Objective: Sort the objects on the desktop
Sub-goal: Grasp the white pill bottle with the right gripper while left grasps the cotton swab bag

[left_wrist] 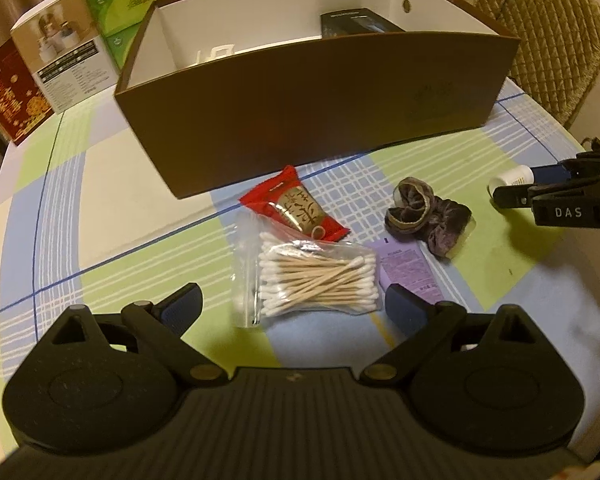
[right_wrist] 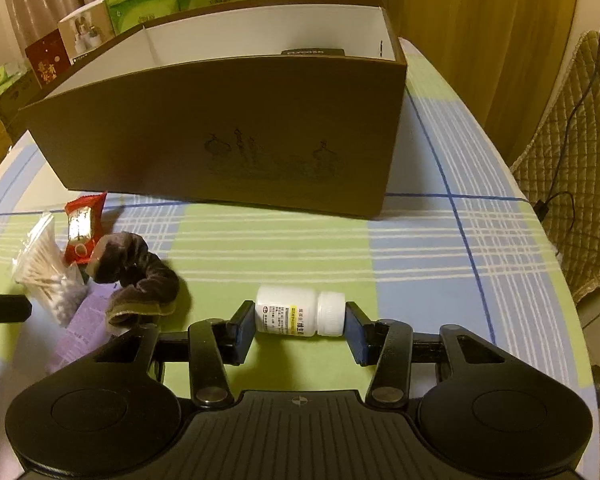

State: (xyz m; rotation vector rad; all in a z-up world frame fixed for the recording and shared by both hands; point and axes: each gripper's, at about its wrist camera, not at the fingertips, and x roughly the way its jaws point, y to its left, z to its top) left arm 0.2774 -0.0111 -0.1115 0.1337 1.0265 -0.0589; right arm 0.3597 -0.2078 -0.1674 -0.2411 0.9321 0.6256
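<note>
Both matte black plastic grippers, left gripper (left_wrist: 292, 300) and right gripper (right_wrist: 300, 328), have blue ribbed pads (right_wrist: 358, 334), brass-coloured pivot screws (left_wrist: 201, 371), and white "DAS" lettering (left_wrist: 568, 212).

The right tool (right_wrist: 300, 322) pointed steeply downward, its pads pressed on something lying sideways; the left tool (left_wrist: 294, 304) hung wide apart, gripping nothing.

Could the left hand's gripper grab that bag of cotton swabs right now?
Probably yes. The left gripper is open, with the bag of cotton swabs lying just ahead between its fingers. Nothing covers the bag; the red snack packet only touches its far edge.
</note>
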